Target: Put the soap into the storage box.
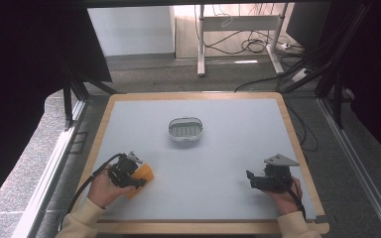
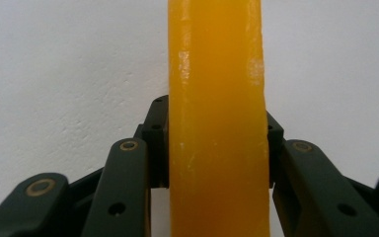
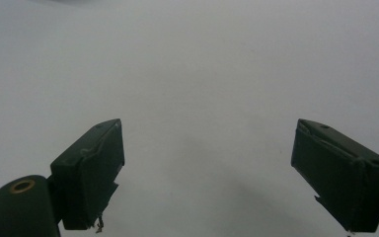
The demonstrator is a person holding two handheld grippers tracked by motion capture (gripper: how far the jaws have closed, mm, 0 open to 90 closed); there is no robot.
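Note:
An orange-yellow soap-like bar (image 1: 145, 174) lies low over the grey mat at the front left, and my left gripper (image 1: 138, 179) is shut on it. In the left gripper view the bar (image 2: 217, 123) stands on edge between the two black jaws, which press its flat sides. A white oval dish (image 1: 185, 130) with a slotted grey insert sits at the middle of the mat, apart from both grippers. My right gripper (image 1: 249, 179) rests at the front right, jaws pointing left. Its jaws (image 3: 207, 173) stand wide apart over bare mat with nothing between them.
The grey mat lies on a wooden-edged table (image 1: 297, 144). Beyond the far edge are a desk frame (image 1: 238, 39) and floor cables (image 1: 248, 47). Dark frame posts (image 1: 69, 104) flank the table on both sides.

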